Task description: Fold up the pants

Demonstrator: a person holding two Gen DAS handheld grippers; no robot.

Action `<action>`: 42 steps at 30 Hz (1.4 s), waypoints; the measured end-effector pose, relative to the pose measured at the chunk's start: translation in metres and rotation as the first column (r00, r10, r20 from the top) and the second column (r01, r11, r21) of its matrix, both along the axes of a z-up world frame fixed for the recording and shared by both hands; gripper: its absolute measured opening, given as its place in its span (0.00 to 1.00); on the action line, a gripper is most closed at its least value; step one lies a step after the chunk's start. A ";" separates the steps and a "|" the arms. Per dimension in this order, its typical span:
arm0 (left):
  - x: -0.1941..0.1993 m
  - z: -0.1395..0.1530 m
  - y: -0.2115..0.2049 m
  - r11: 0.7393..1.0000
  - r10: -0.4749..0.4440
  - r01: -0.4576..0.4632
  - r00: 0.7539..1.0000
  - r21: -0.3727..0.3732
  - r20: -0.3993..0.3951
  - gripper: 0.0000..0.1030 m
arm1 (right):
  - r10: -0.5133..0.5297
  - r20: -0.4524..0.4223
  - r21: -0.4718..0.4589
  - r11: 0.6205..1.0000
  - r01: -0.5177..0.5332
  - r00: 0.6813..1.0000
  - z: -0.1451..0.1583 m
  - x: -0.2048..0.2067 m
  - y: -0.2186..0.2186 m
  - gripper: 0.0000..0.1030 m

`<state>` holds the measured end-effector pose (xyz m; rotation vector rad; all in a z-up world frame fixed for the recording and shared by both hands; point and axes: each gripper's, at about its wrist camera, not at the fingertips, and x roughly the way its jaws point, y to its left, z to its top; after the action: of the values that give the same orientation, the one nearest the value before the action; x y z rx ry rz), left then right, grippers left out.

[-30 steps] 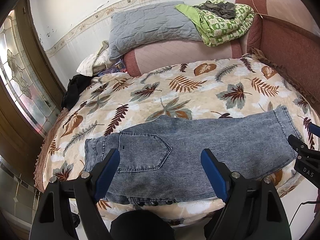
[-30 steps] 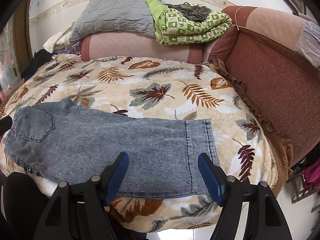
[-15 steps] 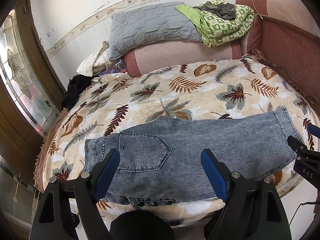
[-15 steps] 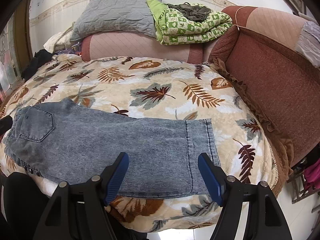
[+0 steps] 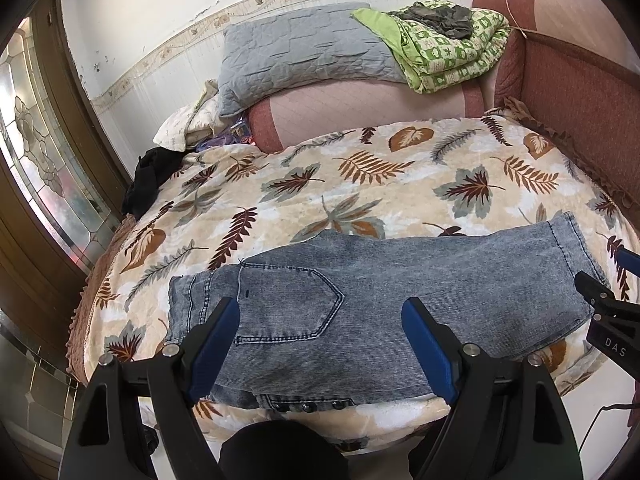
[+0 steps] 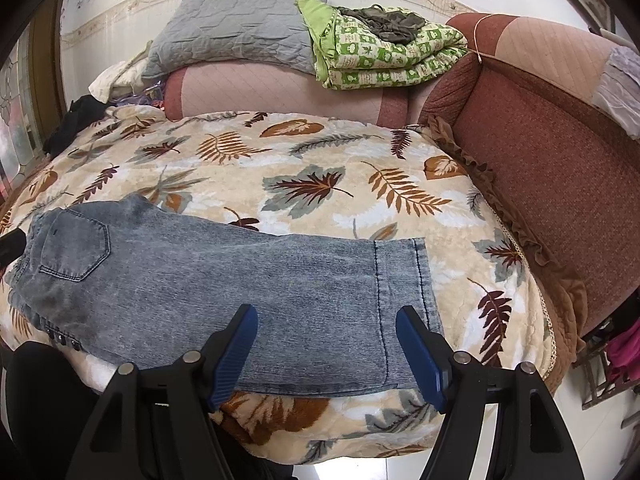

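- Lying flat along the near edge of the leaf-patterned blanket (image 5: 360, 184), the grey denim pants (image 5: 400, 292) are seen in the left wrist view already doubled leg on leg, with the long axis running crosswise to the line of the fingers.
- The left gripper (image 5: 320, 344) is held just above the waist end, over the back pocket (image 5: 288, 304); its blue pads are spread wide and nothing is pinched between them.
- The waistband (image 5: 188, 304) lies to the left of this gripper, so the waist end is judged the left hand's share of the next fold.
- Only in this view are the row of dark studs (image 5: 308, 406) at the near hem of the fabric shown clearly, along with part of the right gripper's black frame at the right border.
- In the right wrist view, the right gripper (image 6: 326, 350) is found over the leg end, its pads likewise spread and empty, with the cuff (image 6: 404, 280) just beyond and slightly right of its fingertips.
- The cuff's stitched band and the blanket's bare overhang below it are shown fully here, whereas they are squeezed at the edge of the other view.
- A lengthwise fold, cuff carried toward waist, is judged the likely next move, with the right hand nearer.
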<state>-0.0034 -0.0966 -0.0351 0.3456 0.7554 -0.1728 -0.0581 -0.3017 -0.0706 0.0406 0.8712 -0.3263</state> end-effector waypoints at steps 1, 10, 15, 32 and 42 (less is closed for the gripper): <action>0.000 0.000 0.000 1.000 0.001 -0.001 1.000 0.002 0.001 0.81 | 0.001 -0.001 0.000 1.000 -0.001 1.000 0.000 0.000 0.000 0.73; 0.001 -0.004 0.000 1.000 -0.002 0.002 1.000 0.004 -0.005 0.81 | 0.004 -0.005 0.000 1.000 -0.004 1.000 -0.002 0.001 0.002 0.73; 0.002 -0.006 0.001 1.000 0.002 -0.002 1.000 0.006 -0.008 0.81 | 0.004 -0.009 0.001 1.000 -0.004 1.000 -0.003 0.002 0.002 0.73; 0.004 -0.009 0.003 1.000 0.008 -0.008 1.000 -0.002 -0.014 0.81 | 0.006 -0.013 -0.002 1.000 -0.006 1.000 -0.004 0.003 0.003 0.73; 0.006 -0.009 0.006 1.000 0.019 -0.019 1.000 0.003 -0.010 0.81 | 0.008 -0.010 0.002 1.000 -0.008 1.000 -0.004 0.003 0.003 0.73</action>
<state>0.0024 -0.0909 -0.0445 0.3400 0.7691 -0.1562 -0.0553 -0.2986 -0.0747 0.0376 0.8814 -0.3182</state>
